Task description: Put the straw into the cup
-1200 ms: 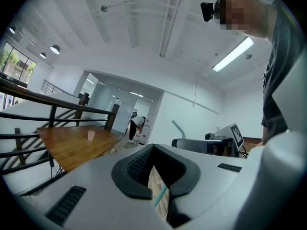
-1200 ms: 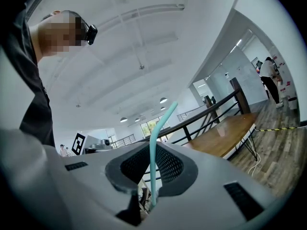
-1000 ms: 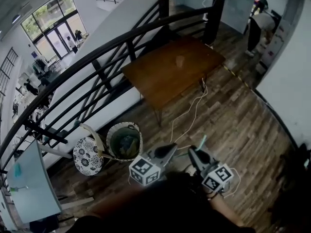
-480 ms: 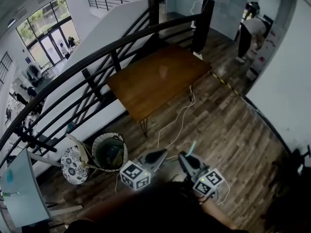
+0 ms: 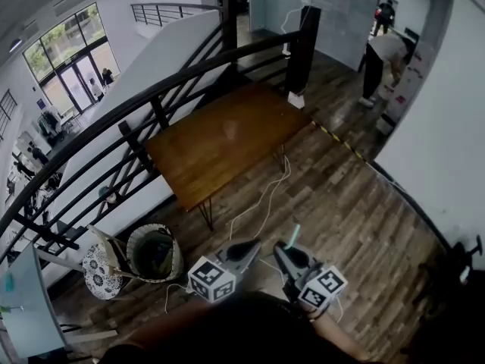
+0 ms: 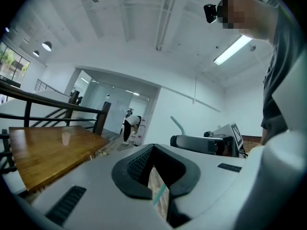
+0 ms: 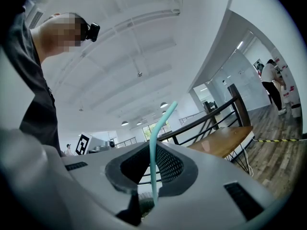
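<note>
Teal straw [image 7: 153, 150] is clamped in the right tongs [image 7: 152, 171]. It stands upright between the pads with the bent tip on top, so the long lower end looks ready to go straight down into the cup. Left tongs [image 6: 156, 171] are closed with nothing held. Only a thin slit shows between the pads, with floor visible through it. My guess is the left is kept free to steady the cup.

Both tongs are held close to the body, side by side and tips forward. That reads as a carry posture, not an insertion.

The cup [image 6: 65, 138] stands alone near the middle of the wooden worktop [image 5: 220, 142], well apart from the tongs. The task has barely started, because the gap to the cup has to be closed first.

The room is a mezzanine with wood-plank floor [image 5: 356, 203]. A black railing [image 5: 151, 89] runs behind the worktop. A white cable [image 5: 261, 199] trails across the floor from the worktop towards the person and is a trip or snag risk. A basket [image 5: 154, 252] sits by the railing. Another person [image 5: 377, 55] is bent over at the far wall.
</note>
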Action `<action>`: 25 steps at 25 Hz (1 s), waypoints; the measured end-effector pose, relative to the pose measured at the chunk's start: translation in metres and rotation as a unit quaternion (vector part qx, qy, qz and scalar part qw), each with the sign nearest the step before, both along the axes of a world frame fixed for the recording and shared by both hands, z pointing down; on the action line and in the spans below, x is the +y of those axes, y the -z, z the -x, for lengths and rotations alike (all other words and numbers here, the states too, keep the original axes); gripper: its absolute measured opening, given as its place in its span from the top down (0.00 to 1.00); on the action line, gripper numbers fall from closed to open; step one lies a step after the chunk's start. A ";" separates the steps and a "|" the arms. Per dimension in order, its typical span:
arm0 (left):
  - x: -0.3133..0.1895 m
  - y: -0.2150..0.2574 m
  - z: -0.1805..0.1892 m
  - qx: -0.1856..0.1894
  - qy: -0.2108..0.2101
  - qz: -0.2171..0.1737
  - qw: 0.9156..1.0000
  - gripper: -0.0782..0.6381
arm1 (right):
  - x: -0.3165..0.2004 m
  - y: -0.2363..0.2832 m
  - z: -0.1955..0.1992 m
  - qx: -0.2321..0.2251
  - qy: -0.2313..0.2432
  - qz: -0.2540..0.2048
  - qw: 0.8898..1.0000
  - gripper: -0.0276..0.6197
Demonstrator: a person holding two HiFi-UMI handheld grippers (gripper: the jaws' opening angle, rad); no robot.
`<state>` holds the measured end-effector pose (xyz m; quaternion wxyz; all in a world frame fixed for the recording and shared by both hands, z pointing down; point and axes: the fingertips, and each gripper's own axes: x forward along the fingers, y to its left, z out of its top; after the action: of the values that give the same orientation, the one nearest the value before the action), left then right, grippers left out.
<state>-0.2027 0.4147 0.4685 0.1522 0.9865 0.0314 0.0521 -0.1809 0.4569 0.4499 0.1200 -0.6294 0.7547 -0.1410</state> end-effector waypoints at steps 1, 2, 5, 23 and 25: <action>0.004 -0.001 -0.009 -0.002 -0.005 0.001 1.000 0.88 | 0.003 -0.001 -0.008 -0.002 -0.001 0.001 1.000 0.90; 0.006 -0.002 -0.017 -0.005 -0.008 0.002 1.000 0.88 | 0.005 -0.003 -0.014 -0.005 -0.001 0.002 1.000 0.90; 0.008 -0.006 -0.035 -0.011 -0.012 0.005 1.000 0.88 | 0.012 -0.009 -0.028 -0.007 -0.003 0.006 1.000 0.90; -0.012 -0.021 -0.114 -0.018 -0.046 0.003 0.999 0.88 | -0.006 -0.022 -0.103 -0.014 -0.043 0.021 0.999 0.90; -0.019 -0.023 -0.120 -0.018 -0.048 0.004 0.999 0.88 | -0.014 -0.023 -0.109 -0.014 -0.044 0.021 0.999 0.90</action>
<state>-0.0829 0.3955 0.4915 0.1537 0.9822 0.0760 0.0769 -0.0720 0.4426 0.4731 0.1232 -0.6620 0.7216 -0.1608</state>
